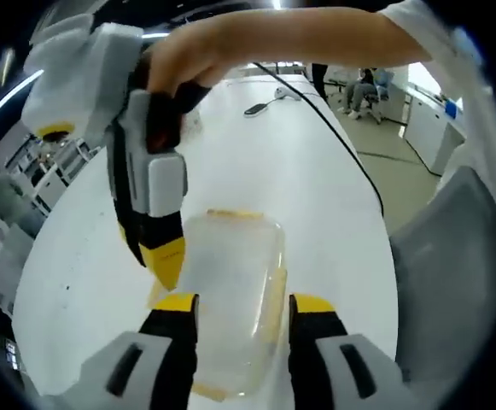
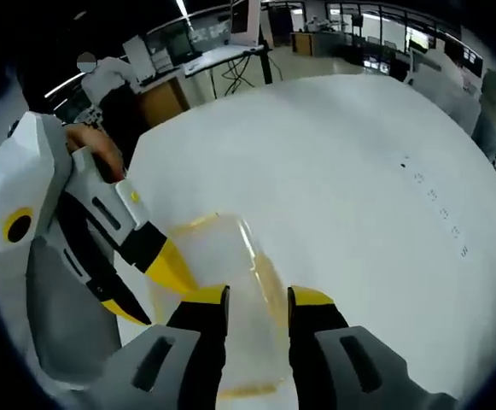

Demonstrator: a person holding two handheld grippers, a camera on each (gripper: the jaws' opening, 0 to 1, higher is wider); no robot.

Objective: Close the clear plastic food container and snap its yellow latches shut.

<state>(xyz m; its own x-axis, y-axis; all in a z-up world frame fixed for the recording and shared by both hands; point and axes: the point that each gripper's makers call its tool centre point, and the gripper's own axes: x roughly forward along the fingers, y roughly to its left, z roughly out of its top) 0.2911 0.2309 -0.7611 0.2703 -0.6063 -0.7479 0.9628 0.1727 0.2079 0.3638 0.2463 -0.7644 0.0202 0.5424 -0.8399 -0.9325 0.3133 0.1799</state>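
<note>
A clear plastic food container [image 1: 230, 299] lies on a white table [image 1: 316, 188], its lid down and its yellow latches [image 1: 273, 295] showing along the edges. In the left gripper view, the left gripper [image 1: 244, 309] stands with its yellow-tipped jaws parted on either side of the container's near end, though whether they press on it cannot be told. The right gripper [image 1: 164, 260], held in a person's hand [image 1: 175, 64], comes down from the upper left with its yellow tip at the container's left edge.

In the right gripper view, the right gripper [image 2: 259, 299] straddles the container [image 2: 218, 256] with its jaws apart, one over the lid and one beside the right-hand yellow latch [image 2: 269, 278]; contact cannot be judged. The left gripper [image 2: 166, 265] reaches in from the left, its tip against the container's side.

A black cable [image 1: 324, 115] runs across the far table. No brand, label or writing can be read on the container or either gripper.
</note>
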